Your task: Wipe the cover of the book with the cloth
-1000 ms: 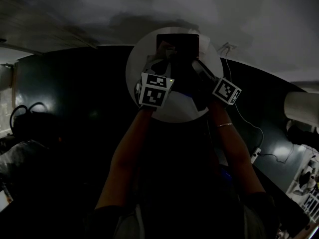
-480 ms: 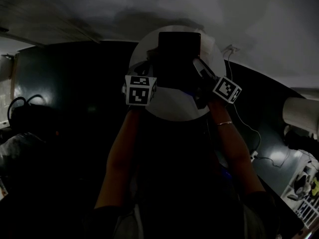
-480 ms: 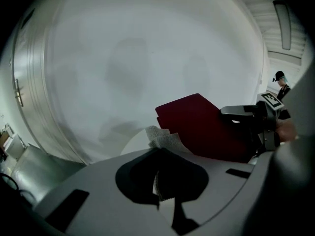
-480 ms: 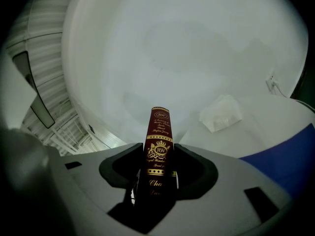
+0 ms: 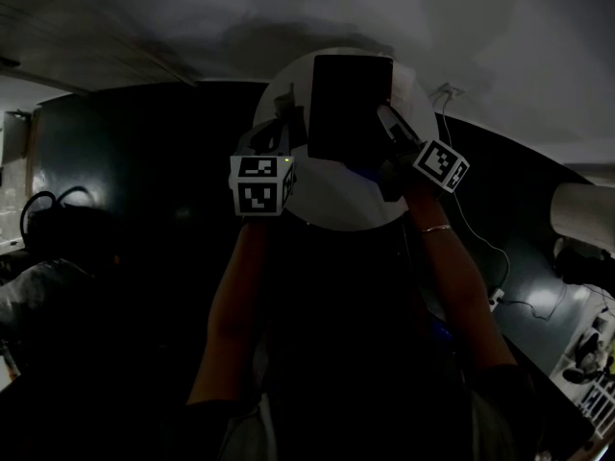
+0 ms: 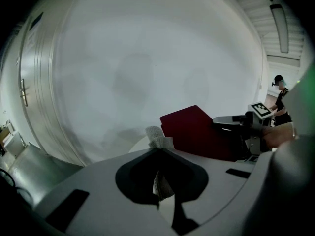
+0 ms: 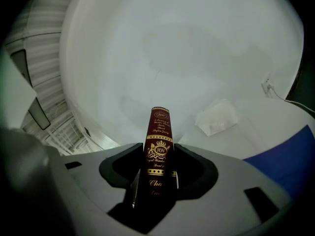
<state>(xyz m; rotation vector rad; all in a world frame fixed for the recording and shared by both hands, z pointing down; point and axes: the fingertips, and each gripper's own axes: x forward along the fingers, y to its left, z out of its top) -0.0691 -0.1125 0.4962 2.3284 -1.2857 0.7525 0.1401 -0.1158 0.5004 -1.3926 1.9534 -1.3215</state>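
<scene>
Our left gripper (image 6: 158,154), pinching the cloth (image 6: 156,135), has swept clear to the left of the book (image 5: 348,106), which our right gripper (image 7: 158,167) holds clamped; another pass seems due.

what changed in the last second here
The left tool, shut on the cloth, swept leftward off the book cover to beside its left edge. The right tool stayed where it was, clamped on the upright book; nothing was let go.

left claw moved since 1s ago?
Yes. In the head view the left claw, holding the cloth, slid left off the book toward the left rim of the round white table.
</scene>
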